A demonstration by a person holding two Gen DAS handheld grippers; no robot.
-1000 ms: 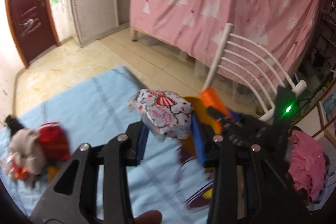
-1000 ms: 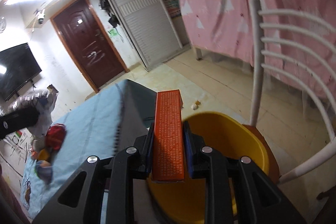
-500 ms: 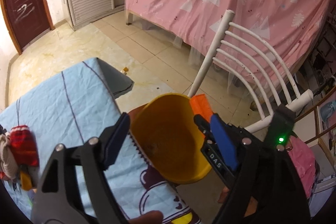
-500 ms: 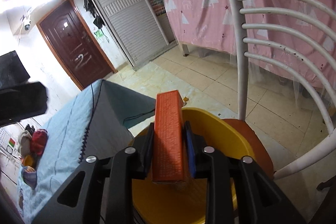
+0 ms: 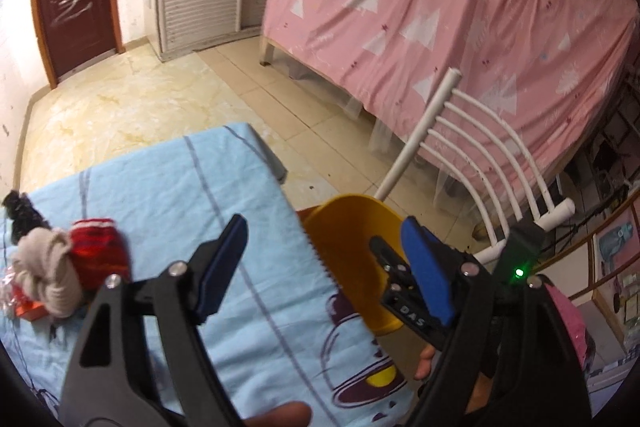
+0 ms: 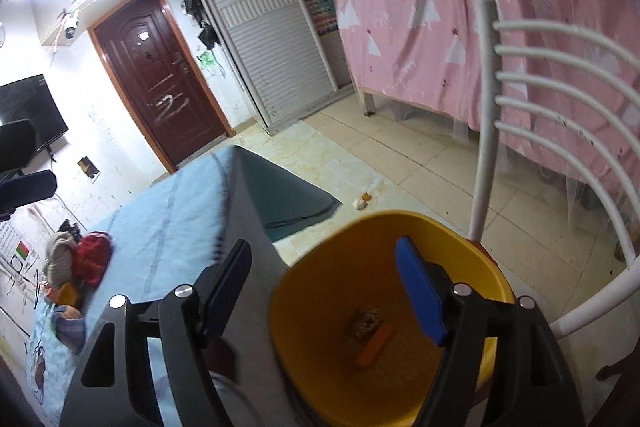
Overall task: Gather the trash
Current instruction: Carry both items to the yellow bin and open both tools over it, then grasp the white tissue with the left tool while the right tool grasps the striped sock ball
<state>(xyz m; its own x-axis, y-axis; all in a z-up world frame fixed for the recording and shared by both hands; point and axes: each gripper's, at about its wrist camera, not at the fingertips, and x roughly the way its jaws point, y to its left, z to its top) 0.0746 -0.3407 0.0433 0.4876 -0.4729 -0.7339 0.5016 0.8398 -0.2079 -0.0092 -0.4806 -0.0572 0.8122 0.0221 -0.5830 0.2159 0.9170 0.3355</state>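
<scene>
my right claw point(image 6: 324, 283) hangs over the yellow bin point(image 6: 304, 291), jaws just opened wide, nothing between them. orange box point(image 6: 375, 345) lies at the bin's bottom beside a crumpled wrapper point(image 6: 366, 321). my left claw point(image 5: 324, 263) gapes empty beside the bin, above the blue cloth point(image 5: 168, 187).

1. The yellow bin's point(image 6: 320, 307) lower rim is running off the bottom frame edge in the right wrist view.
2. The crumpled scrap point(image 6: 366, 321) inside it is showing too small to identify.
3. The table pile point(image 5: 52, 267) is getting clipped at the left edge.
</scene>
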